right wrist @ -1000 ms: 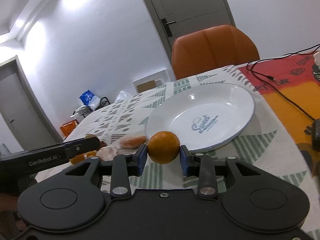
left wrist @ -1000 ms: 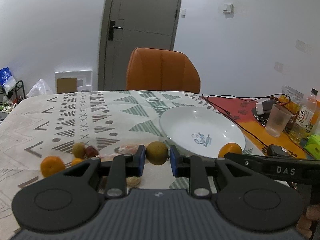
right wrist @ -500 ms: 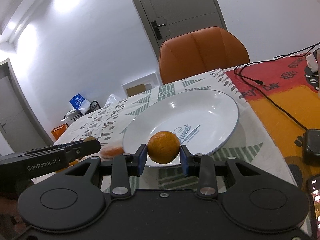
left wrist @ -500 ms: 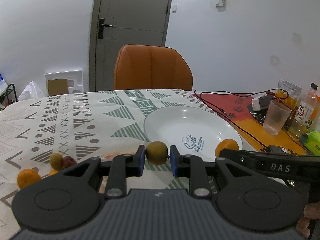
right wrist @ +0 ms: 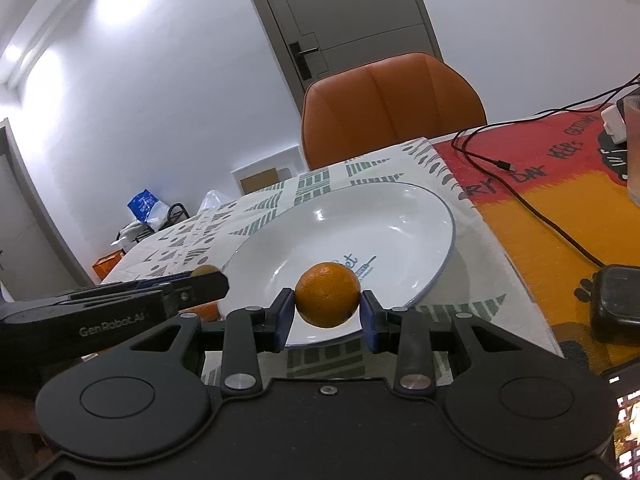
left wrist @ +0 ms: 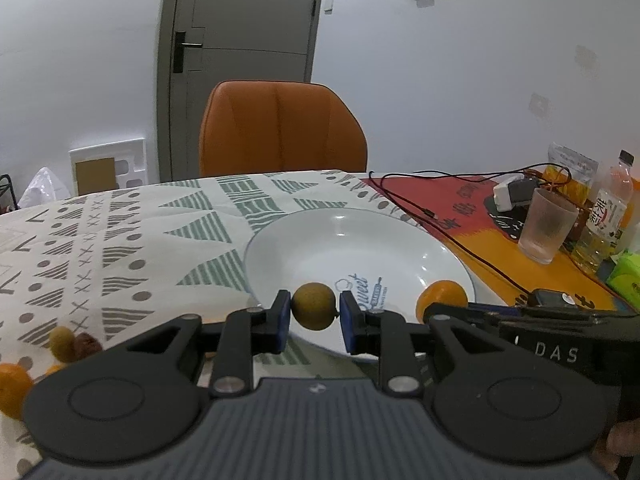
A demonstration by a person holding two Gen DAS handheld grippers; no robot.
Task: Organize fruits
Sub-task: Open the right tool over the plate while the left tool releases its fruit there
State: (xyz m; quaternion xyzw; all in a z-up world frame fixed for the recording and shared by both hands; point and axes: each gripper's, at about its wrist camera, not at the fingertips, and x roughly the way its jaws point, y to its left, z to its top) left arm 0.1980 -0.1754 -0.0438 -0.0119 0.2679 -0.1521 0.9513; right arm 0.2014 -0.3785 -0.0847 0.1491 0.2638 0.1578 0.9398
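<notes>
brown fruit: small round olive-brown fruit (left wrist: 313, 306) pinched between the blue pads of the left gripper (left wrist: 313, 312); jaws closed on it; held in the air over the near rim of the plate
orange: mandarin orange (right wrist: 328, 294) clamped by the right gripper (right wrist: 328, 312); jaws closed on it, pads touching both sides; hangs over the near edge of the plate; also seen in the left view at the tip of the other tool
plate: white deep plate (left wrist: 400, 240) with blue rim line and blue print in the middle; nothing lying in it; sits on the patterned cloth
loose fruit: on the cloth at far left of left view; green-yellow fruit (left wrist: 61, 343) touching a dark red one (left wrist: 88, 346); an orange (left wrist: 14, 388) at the frame edge, near them
counter: counter covered by white cloth with green and grey triangles (left wrist: 120, 248); red-orange mat (left wrist: 460, 216) to the right, black cable (left wrist: 460, 240) trailing over it
right side clutter: frosted cup (left wrist: 546, 226); drink bottle (left wrist: 606, 216) just beside it; white charger (left wrist: 508, 196) behind
background: orange chair (left wrist: 280, 128) at the far counter edge; grey door (left wrist: 240, 40) behind it; white wall
</notes>
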